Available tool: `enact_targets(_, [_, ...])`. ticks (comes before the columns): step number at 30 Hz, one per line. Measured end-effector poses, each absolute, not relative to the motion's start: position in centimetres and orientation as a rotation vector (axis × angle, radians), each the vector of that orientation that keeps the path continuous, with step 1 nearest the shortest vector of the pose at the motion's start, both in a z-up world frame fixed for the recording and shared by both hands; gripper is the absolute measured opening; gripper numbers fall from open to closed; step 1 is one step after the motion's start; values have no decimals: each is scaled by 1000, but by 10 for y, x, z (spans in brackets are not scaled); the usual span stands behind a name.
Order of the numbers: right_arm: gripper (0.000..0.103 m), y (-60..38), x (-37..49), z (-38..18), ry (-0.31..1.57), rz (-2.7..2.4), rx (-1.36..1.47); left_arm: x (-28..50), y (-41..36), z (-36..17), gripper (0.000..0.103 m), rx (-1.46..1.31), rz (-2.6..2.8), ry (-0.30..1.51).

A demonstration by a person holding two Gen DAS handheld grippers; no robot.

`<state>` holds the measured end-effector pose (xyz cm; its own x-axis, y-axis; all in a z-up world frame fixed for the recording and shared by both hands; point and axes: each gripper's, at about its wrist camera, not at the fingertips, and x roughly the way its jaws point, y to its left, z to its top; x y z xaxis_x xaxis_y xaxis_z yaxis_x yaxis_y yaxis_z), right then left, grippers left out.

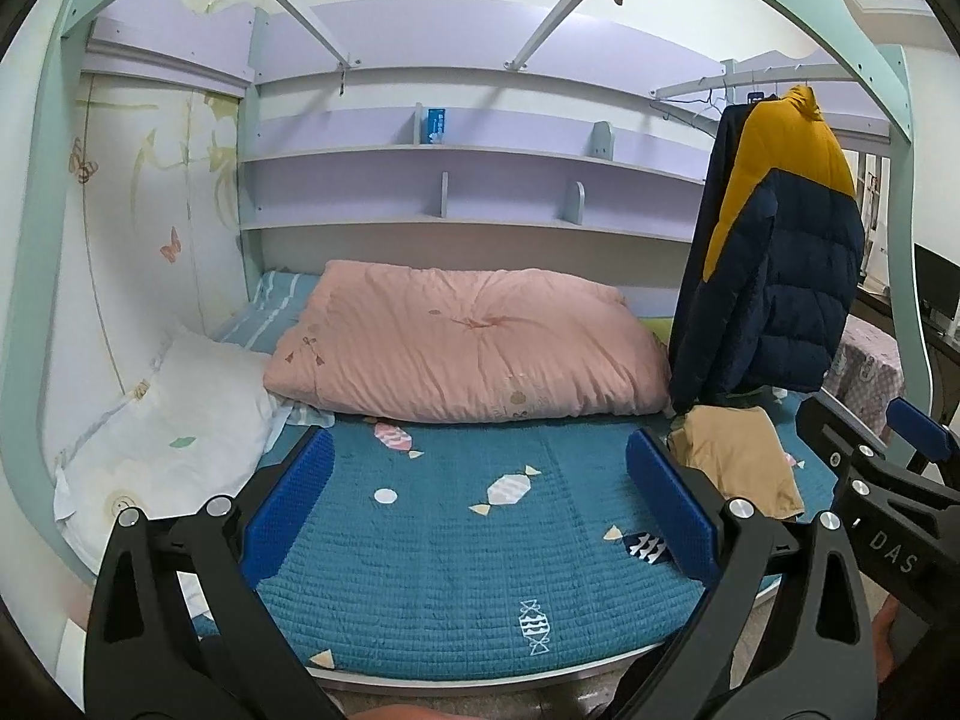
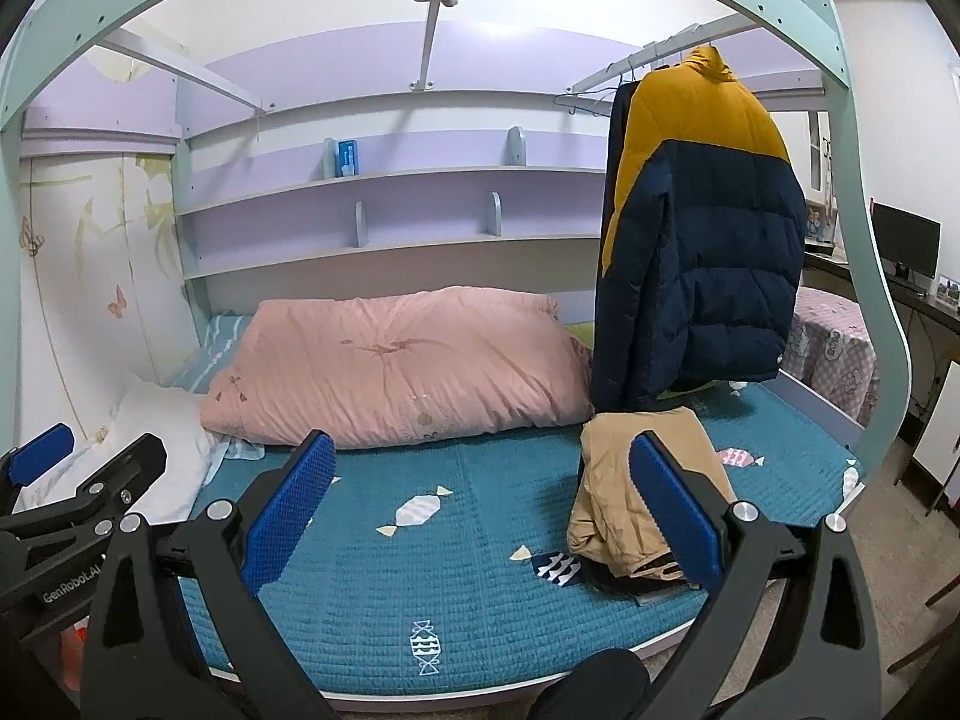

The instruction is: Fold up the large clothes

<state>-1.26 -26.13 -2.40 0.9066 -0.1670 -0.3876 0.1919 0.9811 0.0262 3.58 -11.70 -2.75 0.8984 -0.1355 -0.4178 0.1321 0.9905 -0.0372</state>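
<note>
A navy and mustard puffer jacket [image 1: 780, 252] hangs from a rail at the right over the bed; it also shows in the right wrist view [image 2: 702, 240]. A folded tan garment [image 1: 738, 459] lies on the teal bedspread [image 1: 450, 546] below it, also in the right wrist view [image 2: 636, 492]. My left gripper [image 1: 480, 510] is open and empty above the bed's front. My right gripper [image 2: 480, 510] is open and empty, its right finger in front of the tan garment. Each gripper shows at the edge of the other's view.
A pink duvet [image 1: 468, 342] lies across the back of the bed, a white pillow [image 1: 162, 438] at the left. Purple shelves [image 1: 468, 180] run along the wall. A mint bed frame [image 2: 864, 252] arches overhead. A desk with a monitor [image 2: 906, 240] stands at the right.
</note>
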Motion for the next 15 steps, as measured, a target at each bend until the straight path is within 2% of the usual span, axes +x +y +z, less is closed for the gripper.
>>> enact_targets(15, [95,-262,-13,-25,412,-189,62,38,-120,-31,98,-10,-140,454])
